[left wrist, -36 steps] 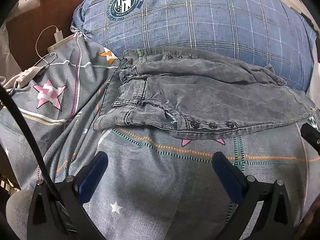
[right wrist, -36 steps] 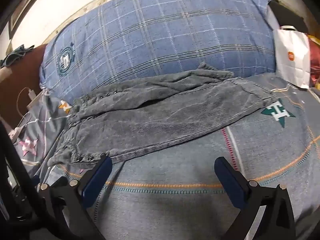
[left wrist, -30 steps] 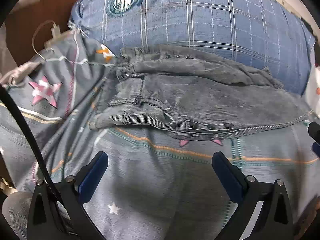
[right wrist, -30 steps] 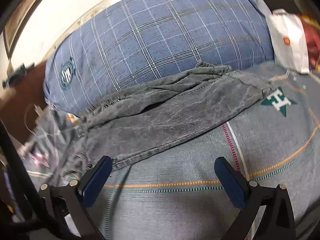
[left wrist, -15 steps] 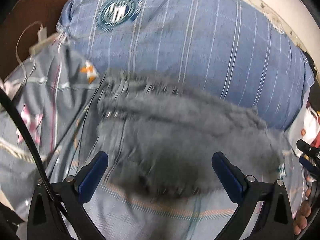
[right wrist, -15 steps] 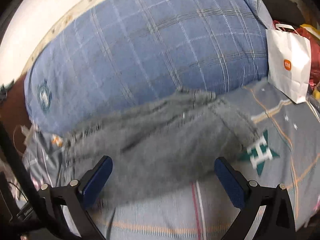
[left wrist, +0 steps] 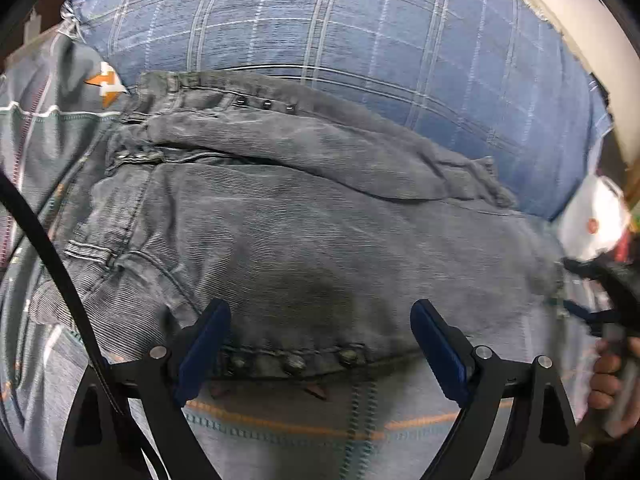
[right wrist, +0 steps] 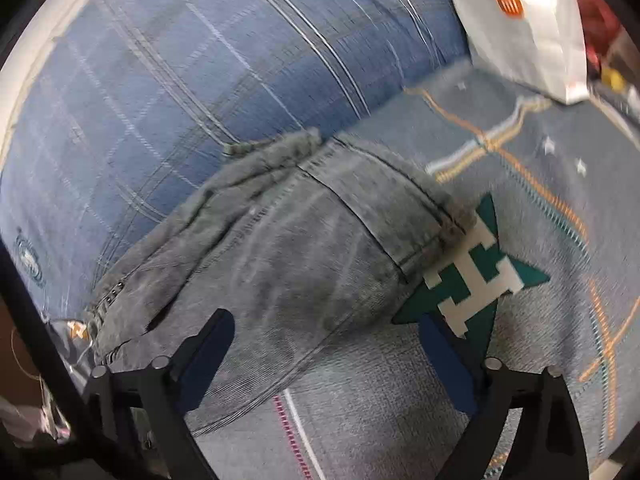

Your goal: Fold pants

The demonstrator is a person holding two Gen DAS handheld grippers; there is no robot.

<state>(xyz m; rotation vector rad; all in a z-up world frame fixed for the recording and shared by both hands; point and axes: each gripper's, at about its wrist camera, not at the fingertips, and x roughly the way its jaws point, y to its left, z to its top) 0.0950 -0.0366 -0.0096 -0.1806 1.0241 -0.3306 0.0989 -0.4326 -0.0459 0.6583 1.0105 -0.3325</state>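
lying lengthwise on a bed, a pair of grey pants (left wrist: 304,216) is already folded once, one leg stacked on the other, with its far edge resting against a big blue checked pillow (left wrist: 360,40). the waistband with its belt loops sits at the left end in the left wrist view, and the leg hems (right wrist: 384,208) sit at the right end beside a green star printed on the grey bedsheet (right wrist: 520,360).

the left hand-held gripper (left wrist: 320,344) hangs over the near edge of the pants by a row of metal studs, its blue pads apart and closing, with that edge between them but not pinched. the right hand-held gripper (right wrist: 332,344) hangs over the near hem corner, pads also apart and closing, nothing clamped yet.

judging by this, the lengthwise fold is done. folding the pants across, hems towards waistband, seems to be left, and neither gripper has taken hold for it. a white paper bag (right wrist: 520,20) stands at the far right.
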